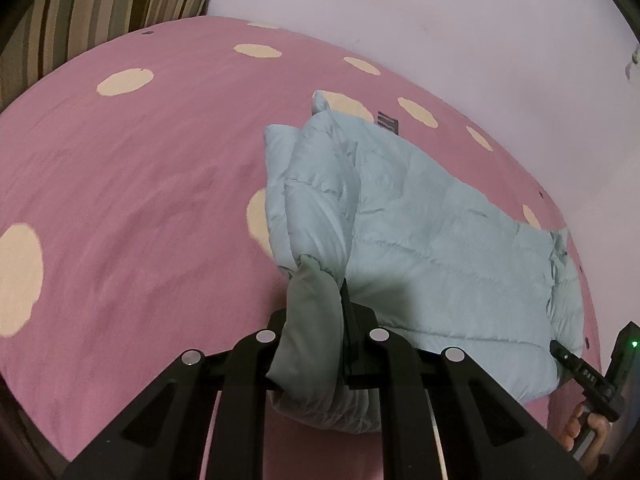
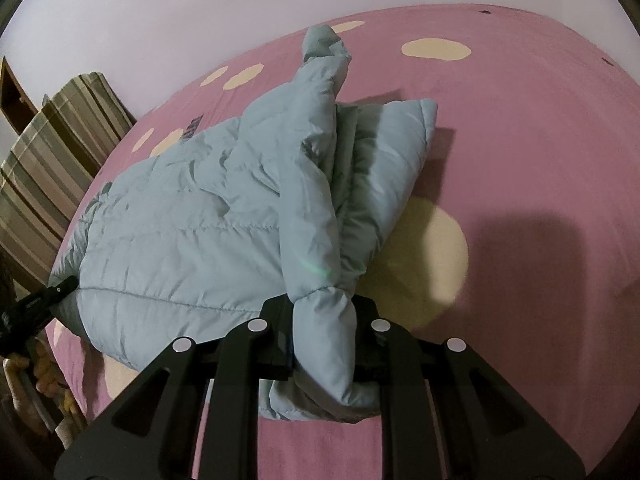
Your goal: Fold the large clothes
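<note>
A pale blue puffer jacket lies on the pink bed, partly folded lengthwise. My left gripper is shut on a bunched corner of the jacket at its near left end. In the right wrist view the same jacket spreads to the left, and my right gripper is shut on its near right corner. Each gripper's tip shows in the other's view, the right one and the left one, both at the jacket's near hem. A sleeve sticks up at the far end.
The pink bedsheet has cream spots. A striped curtain or cushion stands at the far left, and also shows in the right wrist view. A pale wall runs behind the bed. A hand holds the other gripper's handle.
</note>
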Motion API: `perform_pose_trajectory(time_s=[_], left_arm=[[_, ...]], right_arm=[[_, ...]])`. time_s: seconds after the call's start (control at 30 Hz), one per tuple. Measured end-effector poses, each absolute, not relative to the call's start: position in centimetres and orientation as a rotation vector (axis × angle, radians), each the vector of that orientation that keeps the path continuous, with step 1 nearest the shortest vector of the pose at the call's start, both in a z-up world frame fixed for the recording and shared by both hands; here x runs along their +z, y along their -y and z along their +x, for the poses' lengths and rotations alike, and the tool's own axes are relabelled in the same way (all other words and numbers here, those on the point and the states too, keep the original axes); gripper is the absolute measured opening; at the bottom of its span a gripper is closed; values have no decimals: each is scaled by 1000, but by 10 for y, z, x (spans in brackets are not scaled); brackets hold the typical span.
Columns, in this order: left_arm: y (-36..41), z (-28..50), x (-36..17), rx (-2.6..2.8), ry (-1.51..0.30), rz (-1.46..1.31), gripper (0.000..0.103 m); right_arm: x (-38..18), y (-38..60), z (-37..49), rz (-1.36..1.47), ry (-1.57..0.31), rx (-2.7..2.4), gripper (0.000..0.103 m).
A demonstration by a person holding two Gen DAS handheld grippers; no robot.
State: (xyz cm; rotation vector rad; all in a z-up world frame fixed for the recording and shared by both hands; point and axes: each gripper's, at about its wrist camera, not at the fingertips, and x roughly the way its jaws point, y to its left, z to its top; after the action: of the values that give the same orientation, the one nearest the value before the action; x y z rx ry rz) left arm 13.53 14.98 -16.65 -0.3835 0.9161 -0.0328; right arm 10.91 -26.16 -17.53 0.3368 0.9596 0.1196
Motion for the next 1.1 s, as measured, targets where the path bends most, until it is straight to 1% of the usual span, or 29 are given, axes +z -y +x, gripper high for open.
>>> perform_pose_trajectory(time_s=[0.17, 0.33, 0.4, 0.47, 0.5, 0.57, 0.6, 0.67, 0.7, 0.83, 0.9, 1.1], left_arm=[[-152, 117, -172, -40, -923, -382, 14], [-156, 118, -177, -44, -933, -400, 17], [-157, 117, -176, -42, -929, -401, 19], [-158, 117, -175, -41, -930, -402, 24], [-159, 117, -175, -36, -929, -402, 26], [-162, 114, -172, -37, -922, -413, 34], [-162, 112, -171, -38, -917, -415, 36], [-166, 109, -166, -30, -901, -410, 45], [-167, 105, -164, -27, -893, -406, 47], [-172, 102, -154, -23, -863, -397, 50], [-174, 102, -151, -22, -857, -398, 54], [-176, 108, -157, -34, -884, -420, 54]], right_arm=[[-176, 265, 106, 339, -962, 123, 18], [-178, 268, 109, 352, -958, 111, 25], [-177, 270, 107, 353, -954, 97, 31], [-176, 272, 102, 368, -952, 94, 34], [-175, 274, 103, 372, -951, 92, 38], [-171, 278, 100, 371, -946, 78, 41], [-169, 279, 99, 369, -941, 71, 43], [-165, 282, 95, 364, -931, 57, 43], [-162, 284, 94, 359, -922, 46, 43], [-148, 290, 88, 328, -884, 1, 43], [-137, 289, 85, 307, -855, -9, 43], [-117, 264, 84, 249, -822, 34, 43]])
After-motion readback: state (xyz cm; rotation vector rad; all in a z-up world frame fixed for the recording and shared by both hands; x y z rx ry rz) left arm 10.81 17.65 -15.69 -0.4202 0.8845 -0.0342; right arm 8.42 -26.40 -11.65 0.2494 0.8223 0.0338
